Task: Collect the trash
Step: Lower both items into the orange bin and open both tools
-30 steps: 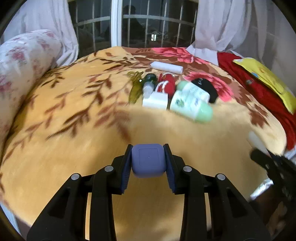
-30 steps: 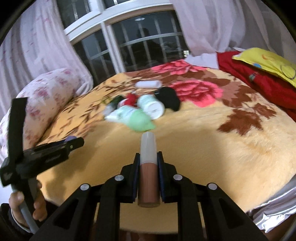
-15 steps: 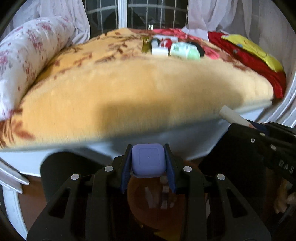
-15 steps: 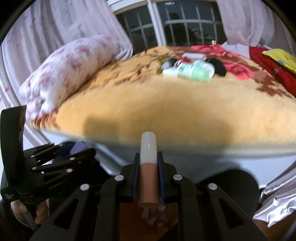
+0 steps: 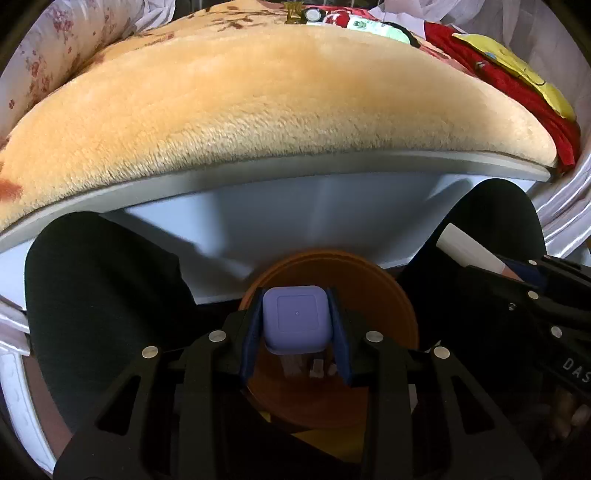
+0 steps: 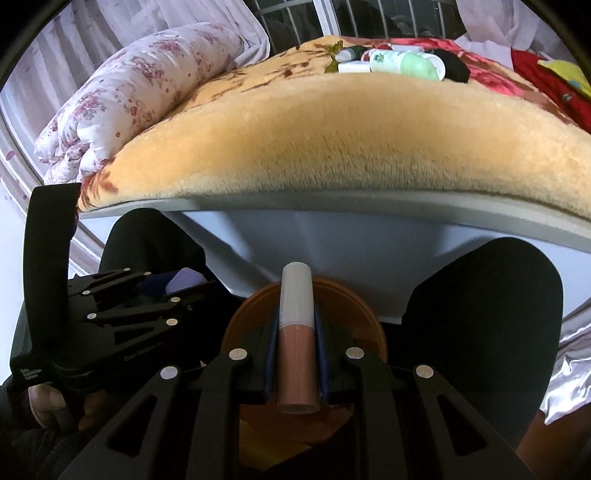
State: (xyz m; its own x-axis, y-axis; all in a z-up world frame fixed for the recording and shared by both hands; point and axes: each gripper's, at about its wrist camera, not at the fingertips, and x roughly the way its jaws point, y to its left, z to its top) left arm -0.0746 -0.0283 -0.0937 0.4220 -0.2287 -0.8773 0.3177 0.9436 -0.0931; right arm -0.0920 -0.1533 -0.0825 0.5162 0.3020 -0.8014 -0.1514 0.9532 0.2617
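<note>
Now lilac case (image 5: pixel 296 319) clamped in left gripper (image 5: pixel 296 332), above orange bin (image 5: pixel 391 295)

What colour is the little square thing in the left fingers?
Light purple. The square case shows best in the left wrist view, pinched between the fingers.

From here I can't see into the orange bin (image 5: pixel 391 291): my left gripper (image 5: pixel 297 332) and its lilac case (image 5: pixel 296 319) cover most of its mouth, and the pale bits inside are too small to name. In the right view the tube (image 6: pixel 297 332) hides the bin's middle. The bottles (image 5: pixel 365 26) on the bed (image 5: pixel 258 92) are cut off at the top edge.
</note>
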